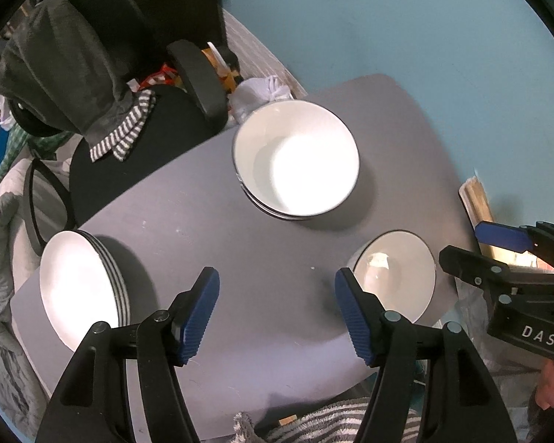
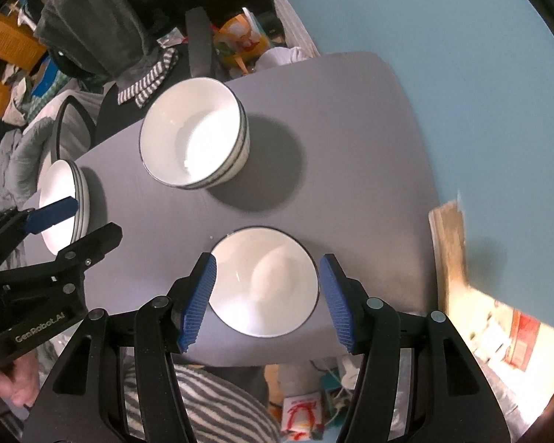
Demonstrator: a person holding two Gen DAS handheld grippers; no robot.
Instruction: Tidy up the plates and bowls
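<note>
Grippers both point down over a small grey table [image 2: 351, 118]. Right gripper [image 2: 267, 297], nearest in its own view: jaws wide, nothing held, blue pads straddling a single bowl [image 2: 264, 280] well below them, no contact visible. That bowl sits close to the table's 6 o'clock edge.

Left gripper [image 1: 277, 308]: jaws wide, empty, bare tabletop between the pads. In the left wrist view the single bowl lies at 3 o'clock of its pads, the plate stack [image 1: 81, 291] at 9 o'clock, right on the table edge.

Farther out, 12 o'clock in both views: bowl stack [image 2: 195, 136], several nested, dark-rimmed. Beyond it, a chair draped with a dark garment [image 1: 59, 59]; teal floor [image 1: 406, 26] around.

Judgement: single bowl looks due to join the bowl stack.

Risks:
- Pads set across a curved glazed wall; a shallow pinch could slip and drop the bowl.
- Bowl near the edge; a nudge on descent could push it off.
- Plate stack overhangs its edge; a left-hand brush would tip it.
- Off-centre landing could rock the nested stack.
</note>
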